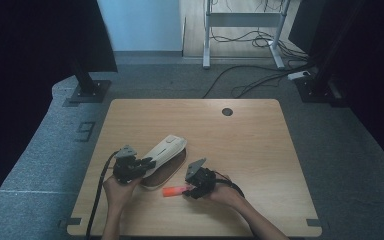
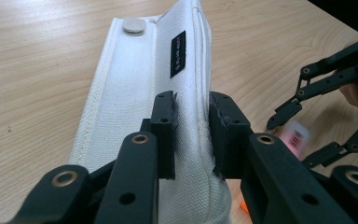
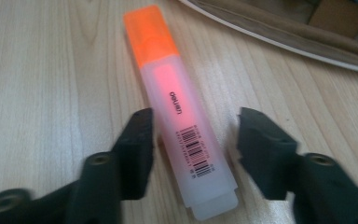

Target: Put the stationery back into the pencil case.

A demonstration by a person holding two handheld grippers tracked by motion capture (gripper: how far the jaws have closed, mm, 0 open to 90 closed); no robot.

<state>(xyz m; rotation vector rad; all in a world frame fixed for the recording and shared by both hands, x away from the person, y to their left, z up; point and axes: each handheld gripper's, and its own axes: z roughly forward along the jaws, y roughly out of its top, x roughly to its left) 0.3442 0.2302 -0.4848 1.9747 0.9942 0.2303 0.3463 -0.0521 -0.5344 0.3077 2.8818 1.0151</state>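
The wooden worktop (image 1: 260, 150) carries a white fabric pencil case (image 1: 164, 152) lying open near its front left, the flap with a round snap and a small black label raised off the brown inside; the left claw (image 1: 147, 163) is clamped on an edge of that white fabric, its pads pressing the cloth from both sides in the left gripper view (image 2: 192, 135); just right of the case lies an orange highlighter (image 1: 174, 191), flat on the wood, orange cap toward the case and frosted barrel with a barcode toward the right claw (image 1: 187, 190); that claw straddles the barrel at a middling gap, one pad touching it, the other apart (image 3: 193, 140).
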